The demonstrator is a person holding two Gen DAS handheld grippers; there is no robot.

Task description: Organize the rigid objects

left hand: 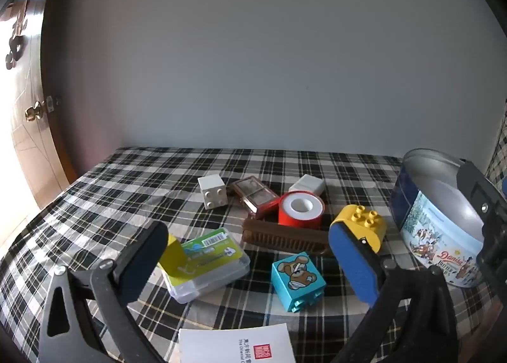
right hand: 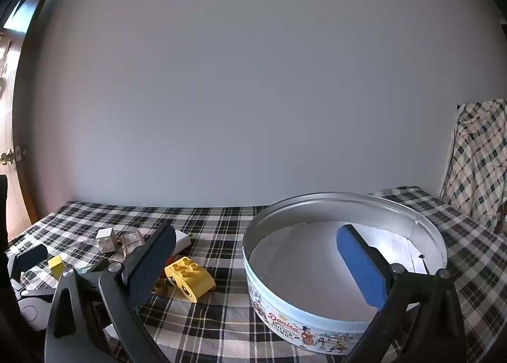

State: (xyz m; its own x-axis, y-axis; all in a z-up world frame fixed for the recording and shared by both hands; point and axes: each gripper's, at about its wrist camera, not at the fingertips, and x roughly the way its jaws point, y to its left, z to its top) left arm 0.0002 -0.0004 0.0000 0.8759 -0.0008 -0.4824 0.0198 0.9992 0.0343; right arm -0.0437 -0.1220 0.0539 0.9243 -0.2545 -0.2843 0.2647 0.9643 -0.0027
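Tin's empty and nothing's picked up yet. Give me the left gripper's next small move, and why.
Probably ease the left gripper down and forward onto the teal bear block. Its jaws stand wide open and empty, the block lies nearest between them, free of the other items, and the open cookie tin waits empty alongside.

We see the left gripper (left hand: 250,263) w/ black plastic arms, triangular cut-outs and silver screws at the pivots. Its fingers (left hand: 355,263) carry blue textured pads on black backing. The right gripper (right hand: 258,268) is the same build: black frame, silver screws, triangular cut-out, blue pads on its fingers (right hand: 361,266); left-side pads look darker, in shadow.
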